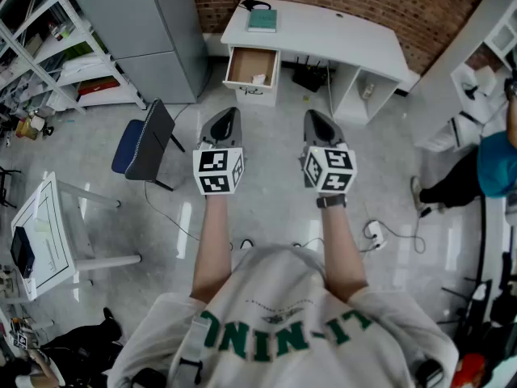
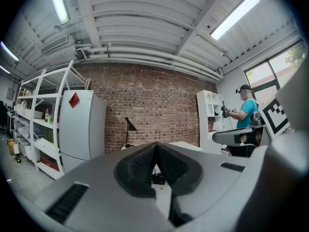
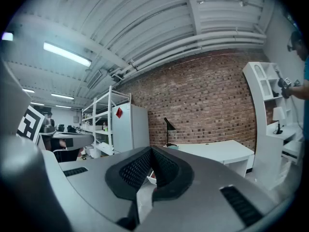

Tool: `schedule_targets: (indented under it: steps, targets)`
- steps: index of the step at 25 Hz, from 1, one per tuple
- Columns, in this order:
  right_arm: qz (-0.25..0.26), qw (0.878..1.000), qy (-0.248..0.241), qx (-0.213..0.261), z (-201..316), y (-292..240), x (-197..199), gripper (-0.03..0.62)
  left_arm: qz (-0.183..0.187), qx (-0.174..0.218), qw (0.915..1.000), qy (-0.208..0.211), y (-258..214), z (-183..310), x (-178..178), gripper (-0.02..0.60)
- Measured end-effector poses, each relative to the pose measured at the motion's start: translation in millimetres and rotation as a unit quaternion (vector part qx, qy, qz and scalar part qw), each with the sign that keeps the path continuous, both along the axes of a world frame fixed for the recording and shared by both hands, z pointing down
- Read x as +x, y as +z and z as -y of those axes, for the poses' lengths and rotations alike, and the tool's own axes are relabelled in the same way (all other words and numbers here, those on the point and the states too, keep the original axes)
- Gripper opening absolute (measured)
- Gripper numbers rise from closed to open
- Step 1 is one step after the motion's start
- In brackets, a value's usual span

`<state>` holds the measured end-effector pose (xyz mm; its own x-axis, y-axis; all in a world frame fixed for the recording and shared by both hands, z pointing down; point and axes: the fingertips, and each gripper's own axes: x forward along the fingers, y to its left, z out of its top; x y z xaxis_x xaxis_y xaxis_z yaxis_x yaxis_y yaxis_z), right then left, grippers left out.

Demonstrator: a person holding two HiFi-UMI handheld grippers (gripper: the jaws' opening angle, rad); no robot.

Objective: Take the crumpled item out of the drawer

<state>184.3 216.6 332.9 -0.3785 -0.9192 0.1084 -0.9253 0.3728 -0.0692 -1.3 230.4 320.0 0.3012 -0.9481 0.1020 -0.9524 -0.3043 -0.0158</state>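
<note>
Straight ahead at twelve o'clock, the drawer (image 1: 253, 67) hangs pulled out from the left end of the white surface (image 1: 339, 35). The crumpled item (image 1: 258, 78), small and pale, lies inside it near the front edge. The left gripper (image 1: 229, 113) and right gripper (image 1: 312, 114) are held side by side over bare floor (image 1: 266, 184), well short of the drawer, and each has its jaws clenched together on nothing. The run of floor between them and the drawer front is open. At nine o'clock a dark chair (image 1: 145, 145) stands near the left gripper, with a grey cabinet (image 1: 145, 23) beyond it at eleven o'clock beside the drawer. A thin cable (image 1: 170, 217) trails across the floor at seven o'clock. At three o'clock another person (image 1: 493, 164) in a teal top stands by white shelving, well apart. Only the head view looks into the drawer and shows the teal book (image 1: 262, 20) on the surface. The left gripper view adds a black lamp (image 2: 129, 125) against the brick wall and the cabinet's tall front (image 2: 82, 124). The right gripper view shows the surface edge-on (image 3: 212, 151) and metal racking (image 3: 104, 124) at ten o'clock; neither gripper view shows the crumpled item.
</note>
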Motion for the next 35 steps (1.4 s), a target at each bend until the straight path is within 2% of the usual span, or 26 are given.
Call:
schedule_targets:
  steps: [6, 10, 17, 21, 25, 30, 35]
  targets:
    - [0.003, 1.000, 0.001, 0.004, -0.7, -0.5, -25.0, 0.003, -0.002, -0.001, 0.9998, 0.018, 1.3, 0.8, -15.4, -0.002]
    - [0.005, 1.000, 0.010, 0.000, -3.2, 1.4, -46.2, 0.003, -0.033, -0.010, 0.9985, 0.042, 4.3, -0.7, -27.8, -0.002]
    - [0.012, 1.000, -0.011, -0.016, -24.1, 26.5, -98.8, 0.003, -0.022, -0.017, 0.9988, 0.041, 22.7, -11.3, -70.8, -0.002]
    - [0.014, 0.999, -0.006, -0.037, -35.0, 50.1, -108.4, 0.003, -0.021, -0.026, 0.9985, 0.044, 37.9, -15.3, -84.0, -0.002]
    - [0.026, 0.998, 0.016, -0.061, -24.3, 60.3, -105.4, 0.003, -0.027, -0.032, 0.9977, 0.054, 42.8, -15.7, -85.2, -0.002]
    - [0.035, 0.998, -0.021, -0.056, 3.2, 63.3, -138.6, 0.003, -0.034, -0.036, 0.9980, 0.040, 55.7, 0.9, -102.3, -0.002]
    - [0.043, 0.996, -0.054, -0.056, 47.0, 69.6, -173.9, 0.003, -0.029, -0.051, 0.9980, 0.021, 72.8, 40.2, -127.6, -0.002]
